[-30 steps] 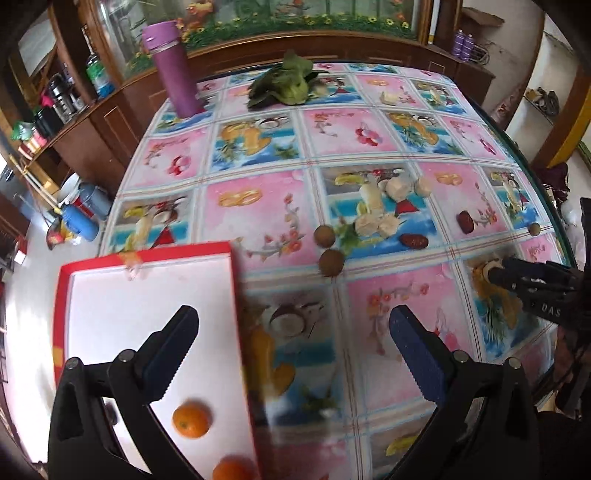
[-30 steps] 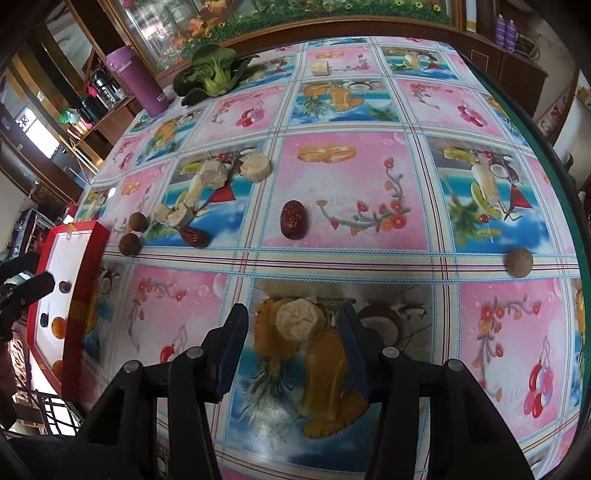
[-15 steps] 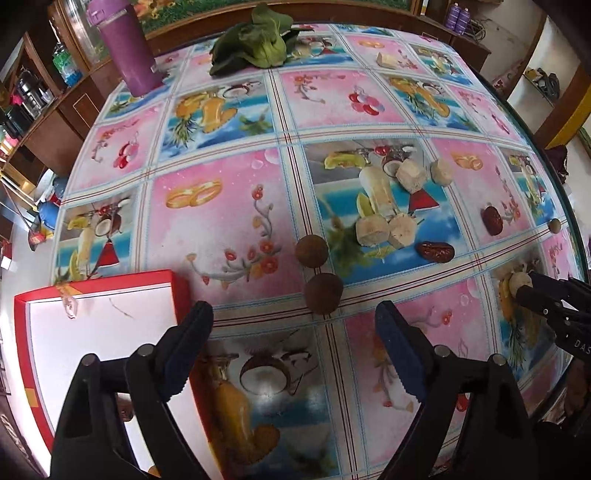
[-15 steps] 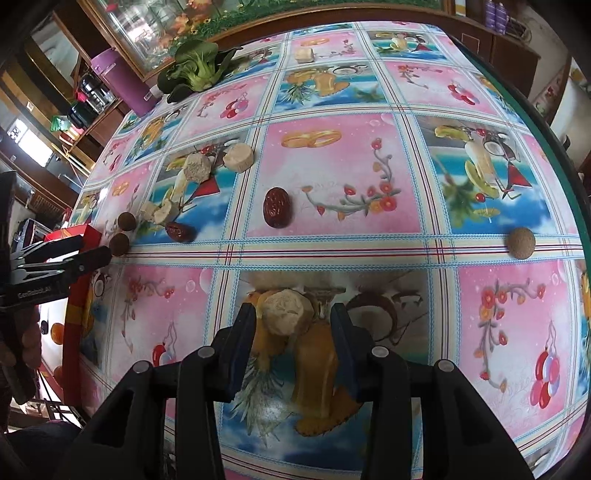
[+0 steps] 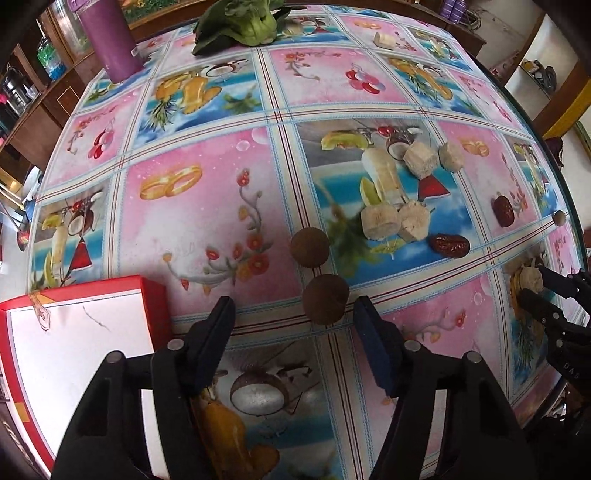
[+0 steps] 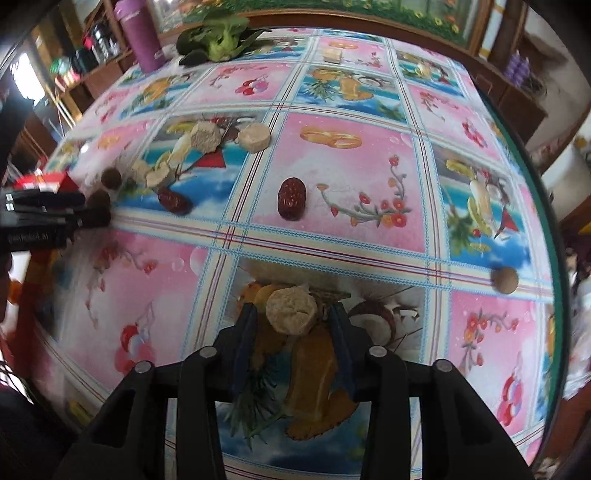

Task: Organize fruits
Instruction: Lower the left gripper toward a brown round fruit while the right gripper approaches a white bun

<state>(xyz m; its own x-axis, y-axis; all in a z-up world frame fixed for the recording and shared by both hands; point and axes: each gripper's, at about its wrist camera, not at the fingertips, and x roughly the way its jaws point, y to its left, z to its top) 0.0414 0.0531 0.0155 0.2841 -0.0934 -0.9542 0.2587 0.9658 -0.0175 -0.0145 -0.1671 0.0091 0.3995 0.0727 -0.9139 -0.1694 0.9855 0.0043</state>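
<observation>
In the lower centre of the left view, the left claw (image 5: 293,314) stood wide open and empty, the nearer brown fruit (image 5: 325,299) just ahead, toward its right-hand finger. The right claw (image 6: 291,321) bracketed a pale chunk (image 6: 291,312), contact unclear.

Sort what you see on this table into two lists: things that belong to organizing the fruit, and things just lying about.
Job: brown round fruits, red dates, pale fruit chunks, red tray, left gripper, right gripper.
Lying about: purple flask, leafy greens.
</observation>
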